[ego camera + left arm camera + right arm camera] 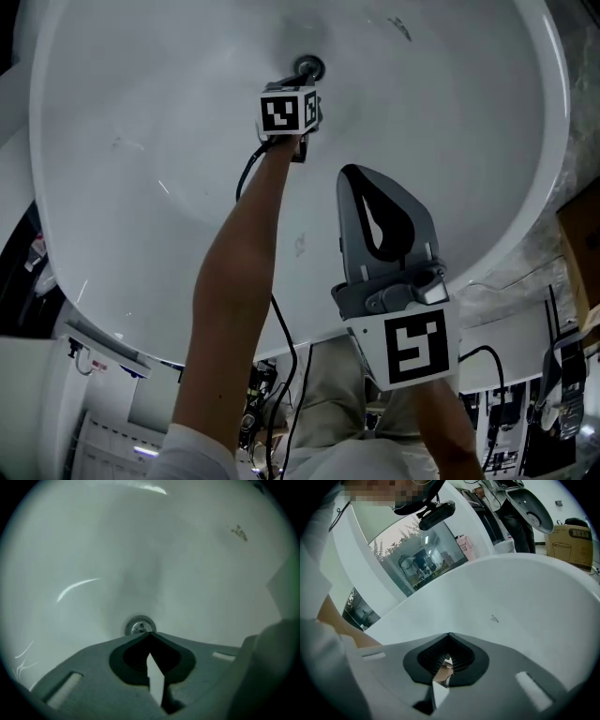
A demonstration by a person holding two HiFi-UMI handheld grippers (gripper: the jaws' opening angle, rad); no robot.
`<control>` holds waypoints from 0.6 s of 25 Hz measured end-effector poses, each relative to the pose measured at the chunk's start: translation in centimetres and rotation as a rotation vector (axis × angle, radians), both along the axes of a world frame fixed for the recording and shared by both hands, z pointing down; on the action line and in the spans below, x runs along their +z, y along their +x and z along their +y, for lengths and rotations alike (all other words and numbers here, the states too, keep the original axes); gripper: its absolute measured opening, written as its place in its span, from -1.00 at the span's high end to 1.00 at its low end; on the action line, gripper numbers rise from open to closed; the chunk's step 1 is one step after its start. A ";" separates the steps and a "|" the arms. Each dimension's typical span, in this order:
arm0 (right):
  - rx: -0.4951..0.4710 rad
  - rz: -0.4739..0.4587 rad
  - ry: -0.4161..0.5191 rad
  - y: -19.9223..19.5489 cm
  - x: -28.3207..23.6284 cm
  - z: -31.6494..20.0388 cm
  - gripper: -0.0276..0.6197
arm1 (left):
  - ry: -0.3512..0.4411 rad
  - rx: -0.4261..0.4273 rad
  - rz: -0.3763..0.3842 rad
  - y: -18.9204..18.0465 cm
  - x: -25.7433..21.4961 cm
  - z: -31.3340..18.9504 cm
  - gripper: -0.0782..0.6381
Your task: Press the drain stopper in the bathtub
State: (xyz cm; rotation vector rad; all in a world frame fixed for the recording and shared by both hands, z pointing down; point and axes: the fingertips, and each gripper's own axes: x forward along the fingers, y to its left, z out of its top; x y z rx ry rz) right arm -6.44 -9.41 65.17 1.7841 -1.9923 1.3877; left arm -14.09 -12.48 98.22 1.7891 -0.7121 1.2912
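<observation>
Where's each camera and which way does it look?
Head view: on the person's head, down into the bathtub; the left arm shows.
Left gripper view: on the left hand-held gripper, facing the drain stopper; shut jaws show.
Right gripper view: on the right hand-held gripper, facing the bathtub's wall; an arm shows.
Shared: head and left views see the drain stopper.

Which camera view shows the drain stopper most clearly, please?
The left gripper view: the drain stopper sits near the centre, its metal ring plain, just past the shut left gripper. The head view shows it small, just above the marker cube. The right gripper view misses it.
</observation>
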 end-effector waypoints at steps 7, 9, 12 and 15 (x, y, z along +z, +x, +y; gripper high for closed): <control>-0.025 0.026 0.043 0.2 -3.8 0.2 0.91 | 0.055 -0.010 0.029 1.6 -4.5 -1.3 0.77; -0.034 0.045 0.066 0.6 -5.0 0.0 0.91 | 0.071 -0.011 0.041 1.9 -6.0 -1.6 0.77; -0.037 0.075 0.106 1.1 -7.0 -0.1 0.91 | 0.087 -0.005 0.064 2.1 -8.8 -1.4 0.77; -0.032 0.092 0.123 1.4 -8.5 -0.1 0.91 | 0.116 0.006 0.084 1.9 -11.6 -1.3 0.77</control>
